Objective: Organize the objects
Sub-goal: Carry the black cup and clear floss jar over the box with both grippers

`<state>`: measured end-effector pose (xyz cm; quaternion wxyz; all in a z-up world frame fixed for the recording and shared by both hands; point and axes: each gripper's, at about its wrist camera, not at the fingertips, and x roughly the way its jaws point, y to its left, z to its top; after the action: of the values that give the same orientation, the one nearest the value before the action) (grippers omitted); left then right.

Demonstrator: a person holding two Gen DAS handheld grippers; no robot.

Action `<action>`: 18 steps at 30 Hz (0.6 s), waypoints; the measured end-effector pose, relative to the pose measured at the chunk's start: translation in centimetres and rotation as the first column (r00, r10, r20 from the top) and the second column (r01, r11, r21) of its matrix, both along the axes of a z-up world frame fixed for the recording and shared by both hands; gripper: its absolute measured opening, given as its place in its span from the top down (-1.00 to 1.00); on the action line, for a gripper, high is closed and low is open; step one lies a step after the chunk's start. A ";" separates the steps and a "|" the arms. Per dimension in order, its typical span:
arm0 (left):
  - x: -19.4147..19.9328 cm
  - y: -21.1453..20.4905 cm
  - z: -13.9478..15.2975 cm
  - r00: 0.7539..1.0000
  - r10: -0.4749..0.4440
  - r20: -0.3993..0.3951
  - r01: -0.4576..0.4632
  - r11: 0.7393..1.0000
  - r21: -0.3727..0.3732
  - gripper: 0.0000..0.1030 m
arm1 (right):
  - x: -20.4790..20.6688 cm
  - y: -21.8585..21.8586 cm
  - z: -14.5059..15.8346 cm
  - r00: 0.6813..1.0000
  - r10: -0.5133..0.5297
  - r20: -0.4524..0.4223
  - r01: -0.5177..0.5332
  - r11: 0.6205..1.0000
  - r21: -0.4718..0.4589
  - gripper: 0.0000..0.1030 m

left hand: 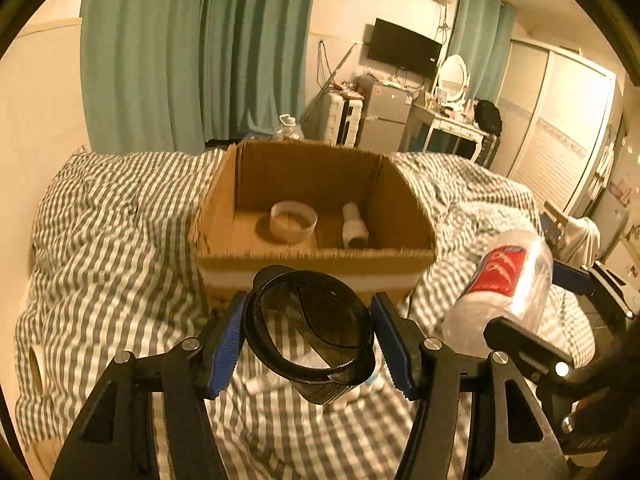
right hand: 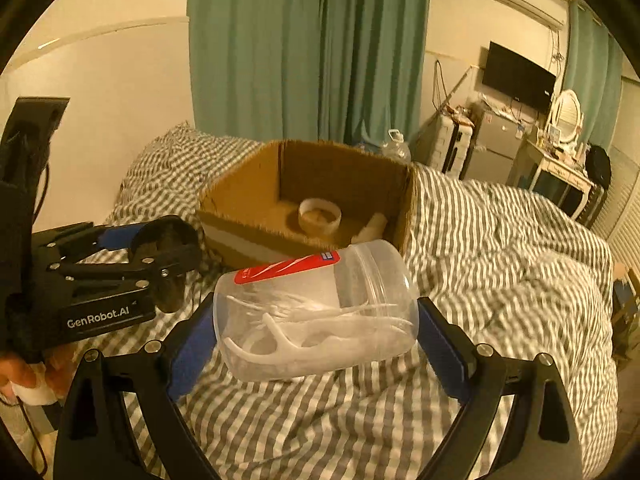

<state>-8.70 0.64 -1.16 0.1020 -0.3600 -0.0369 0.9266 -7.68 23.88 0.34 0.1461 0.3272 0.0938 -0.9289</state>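
Left gripper [left hand: 310, 340] clamps a dark lid [left hand: 310, 330], held level above the striped bedding [left hand: 120, 220]. Right gripper [right hand: 316, 344] pinches a clear jar [right hand: 316, 312] of white picks, tipped sideways, probably bound for the cardboard box [right hand: 240, 200] just ahead.

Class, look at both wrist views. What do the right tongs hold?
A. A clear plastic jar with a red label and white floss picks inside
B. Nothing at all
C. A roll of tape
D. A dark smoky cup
A: in the right wrist view the right tongs clamp the clear plastic jar, red label on top and white floss picks visible inside.
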 end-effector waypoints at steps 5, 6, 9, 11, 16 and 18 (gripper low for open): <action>-3.6 0.1 1.6 1.000 0.004 -0.015 -0.004 1.000 -0.026 -0.22 | -2.9 -0.6 1.6 1.000 0.006 -0.020 -0.005 1.000 0.023 -0.78; -4.6 0.1 2.0 1.000 0.002 -0.019 -0.003 1.000 -0.022 -0.22 | -3.8 -0.6 1.9 1.000 0.011 -0.014 -0.011 1.000 0.011 -0.78; -7.2 0.3 2.6 1.000 -0.009 -0.026 0.008 1.000 -0.025 -0.22 | -6.0 -0.7 2.5 1.000 0.017 -0.005 -0.017 1.000 -0.009 -0.78; -8.9 0.5 2.7 1.000 -0.009 -0.026 0.008 0.999 -0.040 -0.22 | -7.5 -0.8 2.9 1.000 0.022 -0.006 -0.022 1.000 -0.011 -0.78; -13.3 1.1 2.2 1.000 -0.013 -0.005 0.013 0.999 -0.050 -0.22 | -11.5 -1.1 3.0 1.000 0.025 -0.002 -0.025 1.000 -0.010 -0.78; -15.1 0.9 1.5 1.000 -0.010 0.014 0.011 0.999 -0.045 -0.22 | -13.4 -1.4 2.6 1.000 0.030 0.008 -0.030 1.000 -0.009 -0.78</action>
<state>-23.78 1.54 0.38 0.0983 -0.3686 -0.0147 0.9243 -21.04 22.52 2.93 0.1619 0.3288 0.0937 -0.9257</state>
